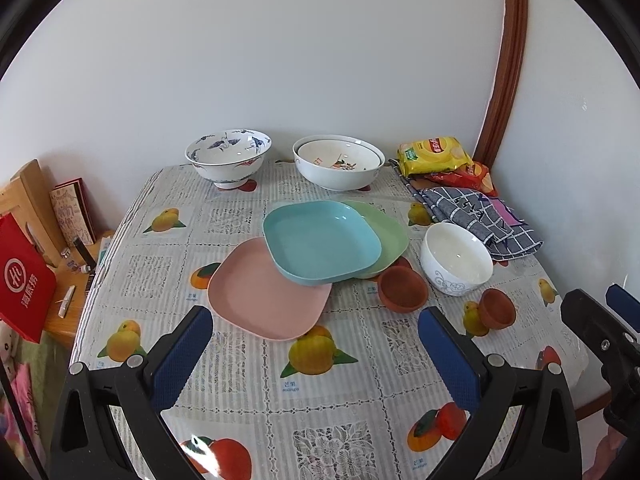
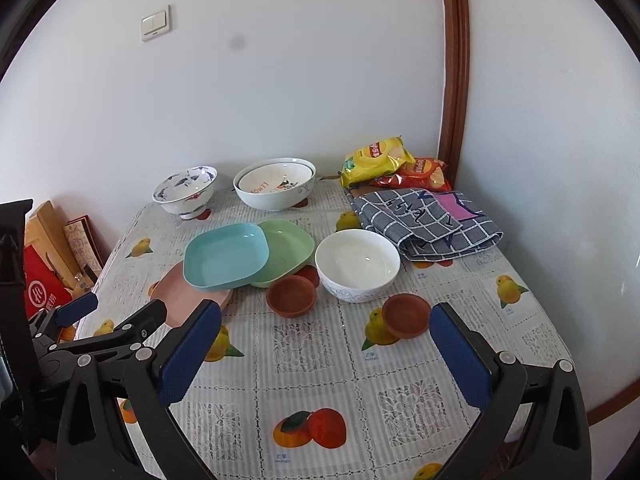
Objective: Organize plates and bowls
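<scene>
both grippers spread, empty: left gripper [image 1: 316, 344], right gripper [image 2: 326, 342]. pinch blue plate [image 1: 320, 245] rim, lift level off pink plate [image 1: 264, 296].

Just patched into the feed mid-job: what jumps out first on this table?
Three pastel square plates overlap mid-table: the blue plate lies atop the pink plate and the green plate. To their right stand a white bowl and two small brown bowls. Both grippers, left and right, hover open, empty.

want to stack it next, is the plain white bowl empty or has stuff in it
Empty. The white bowl stands upright by the green plate, and its bare, glossy inside shows only light reflections in both views.
</scene>
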Available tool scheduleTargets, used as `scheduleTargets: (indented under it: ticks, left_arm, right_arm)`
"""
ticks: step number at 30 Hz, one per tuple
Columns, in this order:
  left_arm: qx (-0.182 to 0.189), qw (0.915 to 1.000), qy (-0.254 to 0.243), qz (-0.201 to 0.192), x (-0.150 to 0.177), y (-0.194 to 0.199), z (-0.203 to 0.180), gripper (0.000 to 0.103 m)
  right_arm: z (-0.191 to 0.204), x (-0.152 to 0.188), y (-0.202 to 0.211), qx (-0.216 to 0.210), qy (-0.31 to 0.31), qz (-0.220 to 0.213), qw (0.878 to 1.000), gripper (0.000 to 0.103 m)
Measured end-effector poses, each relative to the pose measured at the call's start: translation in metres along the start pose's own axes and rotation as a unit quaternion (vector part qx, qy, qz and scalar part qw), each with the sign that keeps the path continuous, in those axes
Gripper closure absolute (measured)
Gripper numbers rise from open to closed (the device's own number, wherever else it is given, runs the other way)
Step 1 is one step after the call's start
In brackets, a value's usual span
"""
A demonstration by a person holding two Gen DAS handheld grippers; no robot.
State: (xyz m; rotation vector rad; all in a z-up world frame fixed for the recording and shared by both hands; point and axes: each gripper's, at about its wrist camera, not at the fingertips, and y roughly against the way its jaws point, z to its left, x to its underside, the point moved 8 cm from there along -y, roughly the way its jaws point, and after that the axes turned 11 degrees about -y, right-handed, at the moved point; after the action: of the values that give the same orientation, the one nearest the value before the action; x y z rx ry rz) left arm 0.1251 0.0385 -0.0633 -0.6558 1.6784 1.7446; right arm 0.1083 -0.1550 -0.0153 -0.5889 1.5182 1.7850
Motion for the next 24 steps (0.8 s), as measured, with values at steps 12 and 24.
scheduleTargets:
  ticks: [12,24]
  left_arm:
    - [-0.013,0.9988,0.040,0.025,-0.016,-0.045,0.034,0.000]
    - [-0.037,0.9953,0.069,0.056,-0.019,-0.090,0.068,0.001]
  right_arm:
    - [0.027,-0.016,-0.061,-0.035,0.022,0.036,0.999,0.001]
    - [0.045,-0.029,-0.114,-0.049,0.051,0.055,0.996,0.006]
